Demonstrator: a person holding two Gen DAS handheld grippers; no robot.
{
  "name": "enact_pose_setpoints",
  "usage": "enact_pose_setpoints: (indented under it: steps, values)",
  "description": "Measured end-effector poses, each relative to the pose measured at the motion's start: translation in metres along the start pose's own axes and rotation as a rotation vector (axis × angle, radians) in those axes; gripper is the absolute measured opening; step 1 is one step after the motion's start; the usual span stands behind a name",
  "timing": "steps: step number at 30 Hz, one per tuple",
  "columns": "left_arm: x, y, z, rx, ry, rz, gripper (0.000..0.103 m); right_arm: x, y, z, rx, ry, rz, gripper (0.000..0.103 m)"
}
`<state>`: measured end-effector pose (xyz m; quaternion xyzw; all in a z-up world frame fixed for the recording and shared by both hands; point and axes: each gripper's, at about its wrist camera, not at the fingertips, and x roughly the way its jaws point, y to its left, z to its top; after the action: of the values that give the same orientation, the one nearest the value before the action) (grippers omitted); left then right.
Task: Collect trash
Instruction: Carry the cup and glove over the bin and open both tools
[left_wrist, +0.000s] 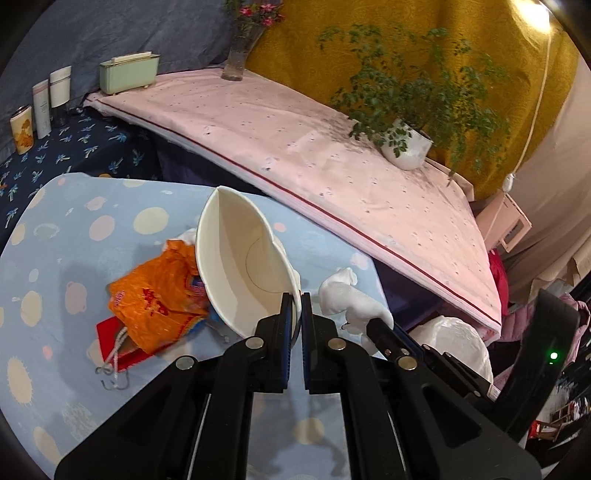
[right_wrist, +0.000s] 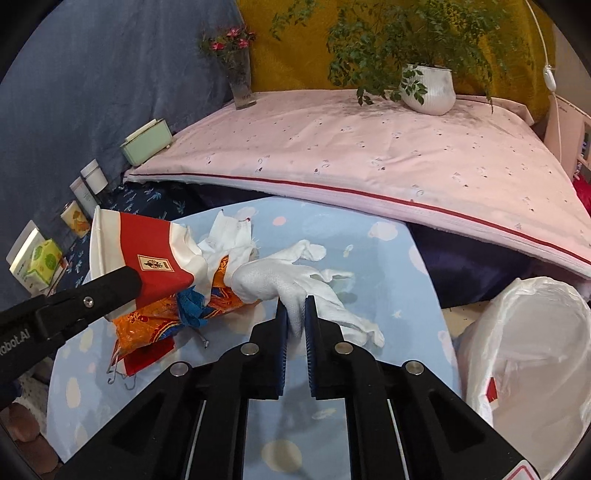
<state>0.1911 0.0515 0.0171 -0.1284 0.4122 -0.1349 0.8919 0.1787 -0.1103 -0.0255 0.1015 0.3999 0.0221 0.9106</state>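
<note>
My left gripper (left_wrist: 296, 306) is shut on the rim of a squashed paper cup (left_wrist: 243, 258), white inside and red and white outside (right_wrist: 147, 254). It is tilted above an orange wrapper (left_wrist: 155, 299) and a red packet (left_wrist: 118, 339) on the spotted blue cloth (left_wrist: 74, 258). In the right wrist view my right gripper (right_wrist: 296, 317) is shut on a white glove (right_wrist: 273, 284), whose fingers trail to the right. More white fabric (right_wrist: 229, 232) lies behind it against the cup. The left gripper (right_wrist: 136, 282) enters that view from the left. The right gripper (left_wrist: 375, 326) shows beside the glove (left_wrist: 351, 299).
An open white plastic bag (right_wrist: 524, 339) hangs off the right edge of the blue cloth. Behind is a raised pink-covered surface (right_wrist: 369, 158) with a potted plant (right_wrist: 430, 88), a flower vase (right_wrist: 240, 81) and a green box (right_wrist: 147, 146). Bottles and cartons (right_wrist: 85, 195) line the left.
</note>
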Motion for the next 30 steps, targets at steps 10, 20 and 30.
enact_pose_setpoints:
  steps: [10, 20, 30]
  values:
    - [-0.012, -0.082, -0.019, 0.098, 0.013, -0.098, 0.004, -0.063, -0.063, -0.009, 0.078, -0.083, -0.068, 0.008]
    - [-0.010, -0.160, -0.047, 0.215, 0.061, -0.185, 0.004, -0.107, -0.131, -0.029, 0.189, -0.128, -0.126, 0.008]
    - [0.006, -0.221, -0.075, 0.307, 0.132, -0.255, 0.005, -0.128, -0.182, -0.056, 0.264, -0.134, -0.195, 0.008]
